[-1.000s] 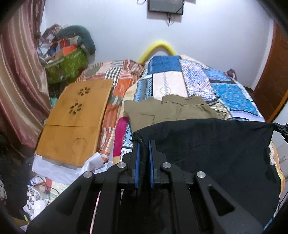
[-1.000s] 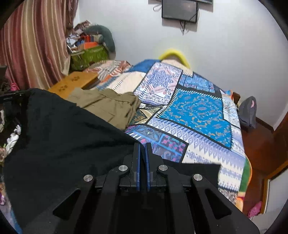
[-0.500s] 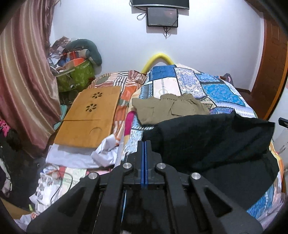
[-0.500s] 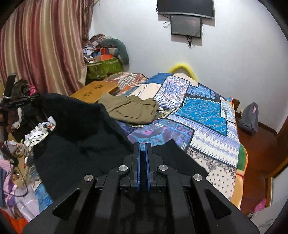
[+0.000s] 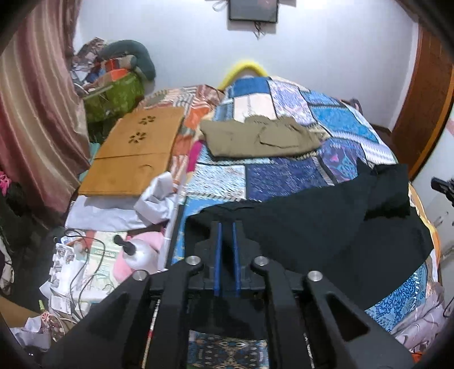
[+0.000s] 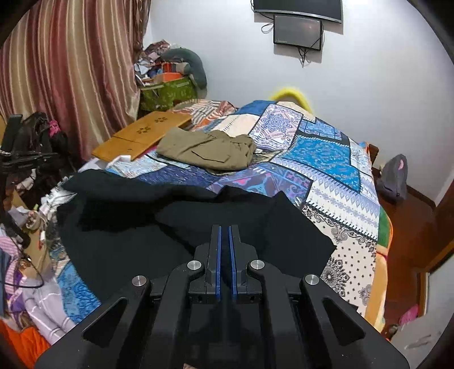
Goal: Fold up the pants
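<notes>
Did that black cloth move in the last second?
Yes. The black pants dropped from covering the lower edge of the khaki pants to lying flat on the quilt, well short of them.

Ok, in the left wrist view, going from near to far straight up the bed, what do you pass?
Left gripper → black pants → bare patchwork bedspread → folded olive pants → yellow curved piece at the head of the bed → dark screen on the wall.
</notes>
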The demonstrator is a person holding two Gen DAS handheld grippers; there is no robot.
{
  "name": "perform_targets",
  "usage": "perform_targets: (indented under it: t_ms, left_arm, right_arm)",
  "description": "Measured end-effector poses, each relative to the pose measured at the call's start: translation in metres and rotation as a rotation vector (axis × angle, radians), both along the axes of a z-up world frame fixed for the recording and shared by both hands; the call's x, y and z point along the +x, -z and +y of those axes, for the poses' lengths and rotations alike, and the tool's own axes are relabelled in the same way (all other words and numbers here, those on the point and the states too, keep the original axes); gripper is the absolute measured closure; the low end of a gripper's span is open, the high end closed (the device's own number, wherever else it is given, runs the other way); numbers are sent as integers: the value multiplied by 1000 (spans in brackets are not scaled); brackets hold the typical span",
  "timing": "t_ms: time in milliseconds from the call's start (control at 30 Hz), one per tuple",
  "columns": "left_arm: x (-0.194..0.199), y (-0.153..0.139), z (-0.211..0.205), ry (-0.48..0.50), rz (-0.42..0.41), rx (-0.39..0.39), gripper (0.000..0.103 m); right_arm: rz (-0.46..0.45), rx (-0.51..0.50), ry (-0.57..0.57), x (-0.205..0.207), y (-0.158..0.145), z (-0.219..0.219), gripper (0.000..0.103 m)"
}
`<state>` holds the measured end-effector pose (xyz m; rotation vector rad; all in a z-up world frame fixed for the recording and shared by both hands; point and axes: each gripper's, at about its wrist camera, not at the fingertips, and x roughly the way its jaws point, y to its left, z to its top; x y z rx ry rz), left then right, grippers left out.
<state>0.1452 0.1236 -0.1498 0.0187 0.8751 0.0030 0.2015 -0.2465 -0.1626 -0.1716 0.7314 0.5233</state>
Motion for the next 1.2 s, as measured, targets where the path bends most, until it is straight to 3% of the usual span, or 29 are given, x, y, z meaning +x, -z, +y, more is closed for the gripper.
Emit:
perform_targets:
  t_ms: [100, 300, 400, 433, 667, 833, 967, 1033, 1100, 1133, 1200]
  left_arm:
    - [6, 7, -16, 23, 18, 9, 71]
    - [3, 37, -35, 17, 78, -2, 55]
    - [-6, 61, -45, 25, 120, -4, 42]
    - [-9, 69, -49, 36, 141, -6, 41]
    - [-24, 115, -77, 71, 239, 31, 41]
    - [-18, 124, -81, 29, 218, 78, 31]
    - [-11, 122, -80, -5, 184, 115, 31]
    - [-10, 116, -84, 8, 137, 148, 43]
    - [-6, 113, -88, 33, 128, 144, 71]
    - [-3, 112, -88, 48, 129, 125, 80]
    - [2, 109, -85, 52, 124, 116, 87]
  right_arm:
    - [17, -3, 2, 8, 7, 0, 95]
    - [51, 20, 26, 14, 18, -7, 90]
    - [79, 19, 39, 16, 26, -9, 75]
    - [84, 17, 48, 16, 29, -10, 67]
    - [134, 7, 54, 18, 39, -13, 62]
    - [146, -6, 47, 18, 42, -13, 60]
    - [141, -6, 49, 19, 41, -13, 50]
    - [130, -9, 53, 22, 40, -13, 46]
    - [118, -14, 55, 30, 38, -13, 45]
    - [116, -16, 57, 34, 37, -13, 45]
    - [119, -7, 54, 43, 36, -14, 44]
